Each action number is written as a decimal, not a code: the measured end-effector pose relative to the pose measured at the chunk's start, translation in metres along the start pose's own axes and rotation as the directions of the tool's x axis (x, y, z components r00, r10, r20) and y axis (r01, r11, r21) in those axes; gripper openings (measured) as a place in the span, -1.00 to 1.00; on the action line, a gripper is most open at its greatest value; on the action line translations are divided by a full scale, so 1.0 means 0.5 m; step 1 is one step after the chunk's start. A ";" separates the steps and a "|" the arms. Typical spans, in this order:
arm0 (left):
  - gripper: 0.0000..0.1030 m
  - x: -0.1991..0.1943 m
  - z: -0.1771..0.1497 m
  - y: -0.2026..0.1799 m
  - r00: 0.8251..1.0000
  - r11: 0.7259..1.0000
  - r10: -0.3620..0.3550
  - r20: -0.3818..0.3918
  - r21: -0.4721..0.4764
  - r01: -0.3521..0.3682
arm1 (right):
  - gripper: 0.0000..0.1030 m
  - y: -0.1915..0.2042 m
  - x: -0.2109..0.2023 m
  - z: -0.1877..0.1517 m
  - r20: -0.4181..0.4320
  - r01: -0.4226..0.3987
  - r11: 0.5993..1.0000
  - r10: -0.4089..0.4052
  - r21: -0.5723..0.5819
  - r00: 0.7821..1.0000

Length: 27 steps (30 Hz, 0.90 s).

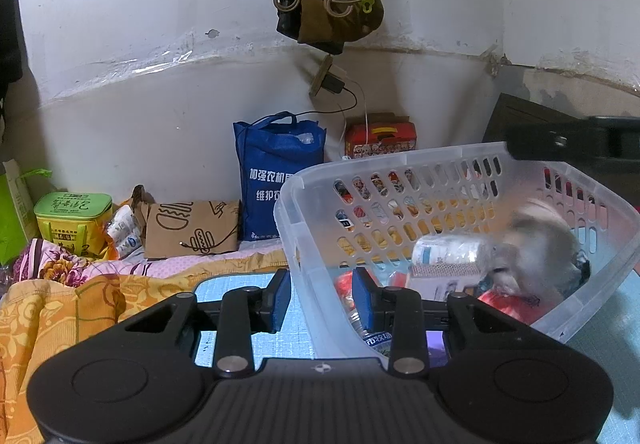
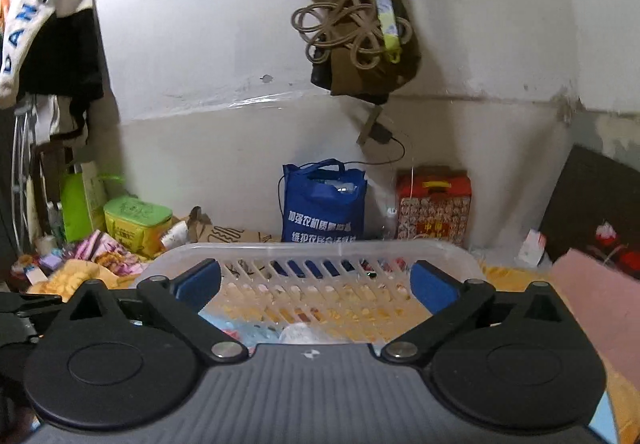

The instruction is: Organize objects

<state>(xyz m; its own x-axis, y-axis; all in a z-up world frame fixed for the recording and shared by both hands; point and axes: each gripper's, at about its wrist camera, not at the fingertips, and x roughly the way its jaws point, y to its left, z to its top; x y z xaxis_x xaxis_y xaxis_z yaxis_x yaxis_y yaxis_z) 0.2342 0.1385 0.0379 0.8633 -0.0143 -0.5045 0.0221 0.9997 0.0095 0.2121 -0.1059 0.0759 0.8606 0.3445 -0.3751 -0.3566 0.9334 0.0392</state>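
Your left gripper (image 1: pixel 322 298) pinches the near wall of the clear basket (image 1: pixel 400 160), lower centre of frame, steadying it for loading. Your right gripper (image 2: pixel 316 284) gapes wide and empty above the basket, where a blurred bottle (image 1: pixel 448 254) lies.

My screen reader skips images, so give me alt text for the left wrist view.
The left tongs are clamped on the near rim of a clear plastic basket holding a blurred bottle and packets. It sits on a light blue mat on patterned bedding; a blue bag stands by the wall behind.
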 end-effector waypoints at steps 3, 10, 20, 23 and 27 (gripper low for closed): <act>-0.25 0.000 0.000 0.000 1.000 1.000 0.000 0.000 0.000 0.000 | 1.00 -0.016 -0.029 -0.027 0.013 0.011 1.000 -0.011 0.009 1.000; -0.24 0.000 -0.001 -0.001 1.000 1.000 0.004 0.001 0.001 -0.004 | 1.00 -0.040 -0.080 -0.063 0.045 0.006 1.000 -0.006 0.020 0.999; -0.06 -0.001 -0.001 0.000 1.000 1.000 0.011 0.005 -0.002 -0.011 | 1.00 -0.059 -0.093 -0.084 0.062 0.017 0.999 -0.019 0.027 0.998; 0.50 0.002 -0.002 0.009 0.999 0.999 0.042 0.026 -0.015 -0.042 | 1.00 -0.086 -0.118 -0.097 0.084 -0.002 0.997 -0.005 0.081 0.996; 0.77 0.000 -0.006 0.020 0.997 0.998 0.057 0.060 -0.020 -0.056 | 1.00 -0.117 -0.151 -0.126 0.116 0.007 0.992 -0.022 0.127 0.993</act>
<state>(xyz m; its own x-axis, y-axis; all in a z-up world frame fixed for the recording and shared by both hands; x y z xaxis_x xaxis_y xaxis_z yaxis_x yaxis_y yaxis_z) 0.2328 0.1484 0.0352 0.8919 0.0417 -0.4503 -0.0362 0.9991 0.0209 0.1453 -0.1928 0.0436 0.9045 0.3330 -0.2663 -0.3011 0.9411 0.1542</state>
